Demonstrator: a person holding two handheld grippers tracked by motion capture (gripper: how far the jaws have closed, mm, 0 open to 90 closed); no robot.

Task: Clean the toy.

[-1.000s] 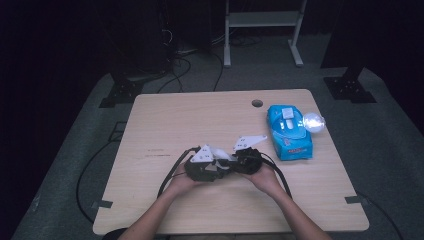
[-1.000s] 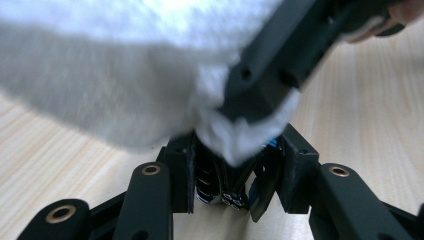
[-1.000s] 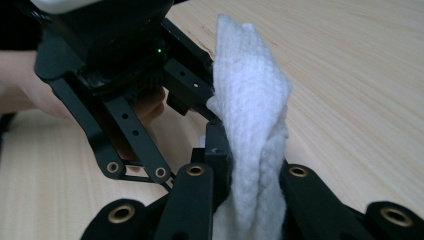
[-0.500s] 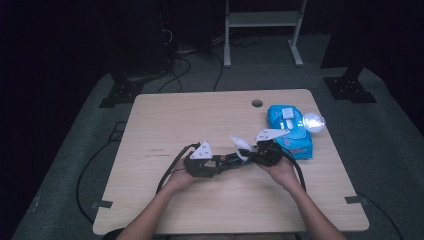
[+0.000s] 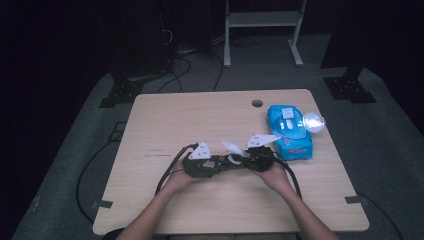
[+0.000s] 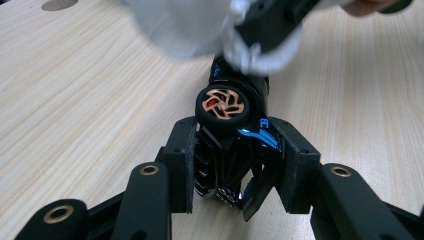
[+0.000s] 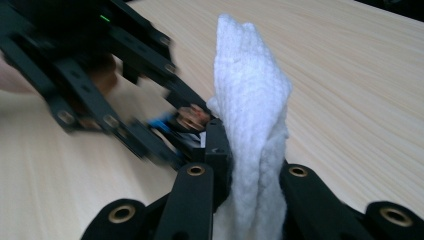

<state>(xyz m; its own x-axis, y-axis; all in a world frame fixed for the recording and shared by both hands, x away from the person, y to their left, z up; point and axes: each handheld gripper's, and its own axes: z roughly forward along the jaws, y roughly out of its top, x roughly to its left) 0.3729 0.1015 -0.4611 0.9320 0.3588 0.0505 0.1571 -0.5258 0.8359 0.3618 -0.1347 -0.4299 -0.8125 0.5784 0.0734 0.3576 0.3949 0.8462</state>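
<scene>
Left gripper (image 6: 235, 170): black jaws, brass-coloured pivot rivets. Right gripper (image 7: 250, 185) matches. Both carry grey three-cornered plates and black cables; forearms bare.

Toy car (image 6: 231, 150): rear half buried between my left gripper (image 6: 235, 165) pads. White wipe (image 7: 255, 150): lower end cut by the frame's bottom edge; blurred in left gripper view. My left gripper: blurred in right gripper view.

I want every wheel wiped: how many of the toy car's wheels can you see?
1: a black wheel with a copper rim, on the toy car just above the left gripper's jaws. Others may be hidden.
</scene>
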